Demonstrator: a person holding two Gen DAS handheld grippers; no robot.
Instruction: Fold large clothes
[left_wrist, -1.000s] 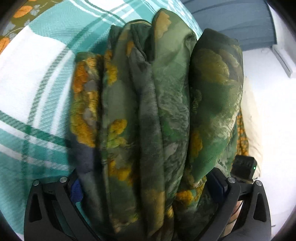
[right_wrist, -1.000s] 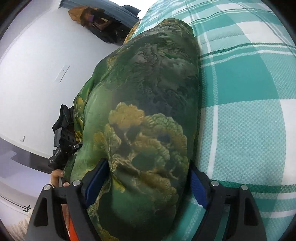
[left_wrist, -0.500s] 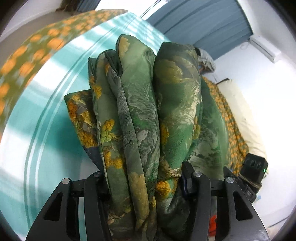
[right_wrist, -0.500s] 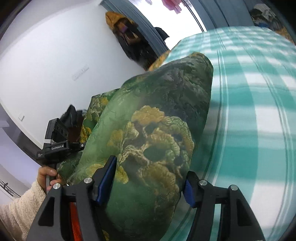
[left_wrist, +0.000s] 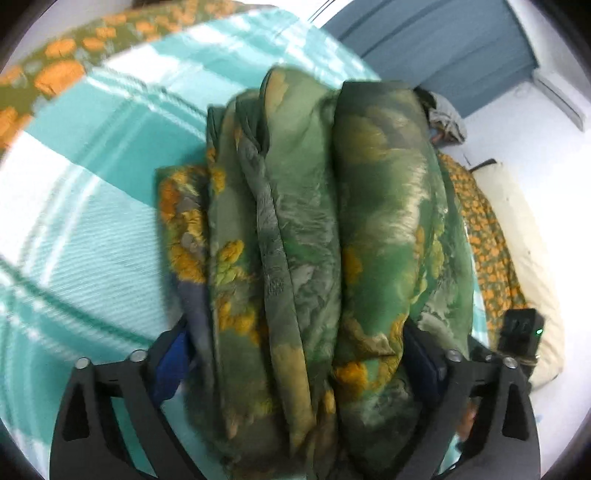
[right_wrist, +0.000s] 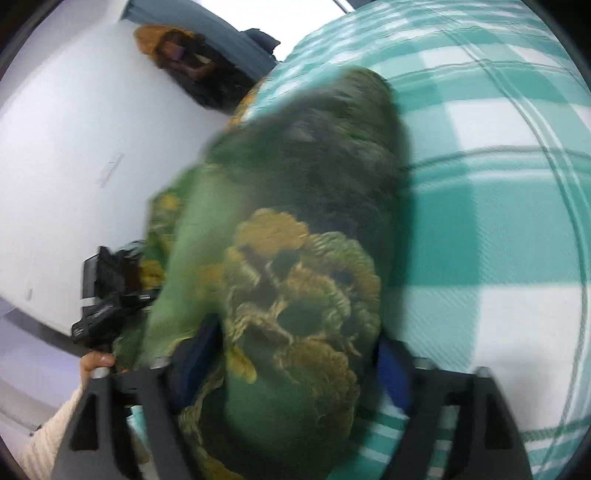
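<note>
While both of your grippers are wrapped around it, the bulky green garment with yellow and orange floral print (left_wrist: 314, 240) sits bunched into thick upright folds over the teal-and-white checked bed cover (left_wrist: 92, 229). Your left gripper (left_wrist: 295, 365) has its fingers (left_wrist: 170, 365) spread wide, one blue-padded finger on each outer side of the bundle, pinching four or five stacked layers between them. Your right gripper (right_wrist: 295, 373) does the same at another part of the same garment (right_wrist: 295, 258), its fingers (right_wrist: 393, 373) set apart and pressing against the rounded cloth on either side.

Seen from the left wrist, the folded edges run away from you in parallel ridges, the leftmost one shorter and more orange. To its left you have a broad stretch of checked cover, bordered far off by an olive quilt with orange flowers (left_wrist: 55, 74). To the right the bed edge is near, with a cream pillow (left_wrist: 524, 258) and white wall beyond.

Seen from the right wrist, open checked cover (right_wrist: 498, 221) lies to the right of the bundle; to the left, a white wall (right_wrist: 74, 147) stands close, with your left hand (right_wrist: 96, 363) at the cloth's edge.
</note>
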